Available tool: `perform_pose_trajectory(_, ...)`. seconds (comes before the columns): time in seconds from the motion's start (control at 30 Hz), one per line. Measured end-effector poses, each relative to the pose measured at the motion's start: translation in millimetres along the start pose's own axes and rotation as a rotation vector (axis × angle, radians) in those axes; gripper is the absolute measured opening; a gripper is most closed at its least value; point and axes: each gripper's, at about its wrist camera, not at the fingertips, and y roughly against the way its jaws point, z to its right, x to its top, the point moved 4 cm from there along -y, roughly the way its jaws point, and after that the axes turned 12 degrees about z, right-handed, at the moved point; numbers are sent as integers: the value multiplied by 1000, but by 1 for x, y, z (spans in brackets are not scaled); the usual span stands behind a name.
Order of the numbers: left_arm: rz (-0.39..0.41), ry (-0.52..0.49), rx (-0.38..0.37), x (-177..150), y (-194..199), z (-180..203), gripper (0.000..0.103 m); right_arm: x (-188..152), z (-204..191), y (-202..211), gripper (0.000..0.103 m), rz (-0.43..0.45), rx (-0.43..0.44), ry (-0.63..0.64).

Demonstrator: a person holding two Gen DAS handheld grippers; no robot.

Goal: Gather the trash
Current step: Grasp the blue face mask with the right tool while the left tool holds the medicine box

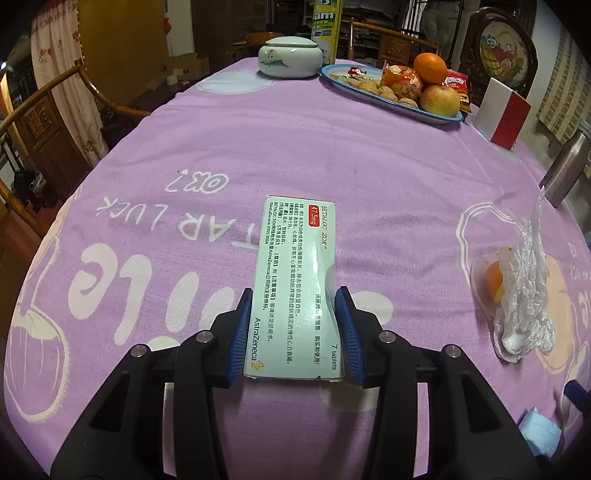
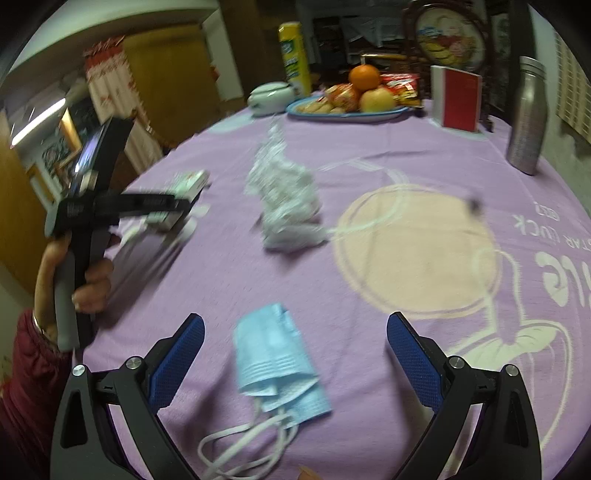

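Note:
My left gripper is shut on a pale green medicine box, its blue pads pressing both long sides over the purple tablecloth. The right wrist view shows it at the left with the box in it. My right gripper is open, its jaws on either side of a folded blue face mask lying on the cloth. A crumpled clear plastic bag lies in the middle of the table; in the left wrist view the bag holds orange peel.
At the far end stand a blue fruit tray, a ceramic lidded jar, a spray can and a red-and-white box. A steel bottle stands at the right. Wooden chairs ring the table.

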Motion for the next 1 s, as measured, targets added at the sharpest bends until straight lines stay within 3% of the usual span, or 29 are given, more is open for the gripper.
perform_pose_trajectory(0.1, 0, -1, 0, 0, 0, 0, 46, 0, -7, 3, 96, 15, -3, 38)
perform_pose_trajectory(0.17, 1, 0, -1, 0, 0, 0, 46, -4, -10, 0, 85, -11, 4, 52)
perform_pose_trajectory(0.23, 0, -2, -5, 0, 0, 1, 46, -8, -11, -6, 64, -57, 20, 55)
perform_pose_trajectory(0.27, 1, -5, -13, -1, 0, 2, 45, -11, -13, -10, 58, -81, 31, 57)
perform_pose_trajectory(0.33, 2, -11, -33, -1, 1, 4, 45, -12, -14, -9, 33, -65, 15, 69)
perform_pose_trajectory(0.43, 11, -3, -65, -1, 4, 5, 45, -12, -15, -3, 27, -29, 18, 65)
perform_pose_trajectory(0.67, 80, -3, -96, 3, 19, 7, 45, -8, -10, 10, 26, 38, 30, 10)
perform_pose_trajectory(0.8, 29, 63, -173, -2, 26, 1, 45, -1, -7, 20, 26, 75, 42, -10)
perform_pose_trajectory(1.0, 72, 42, -111, -2, 62, -12, 44, 15, -7, 33, 26, 140, 83, -39)
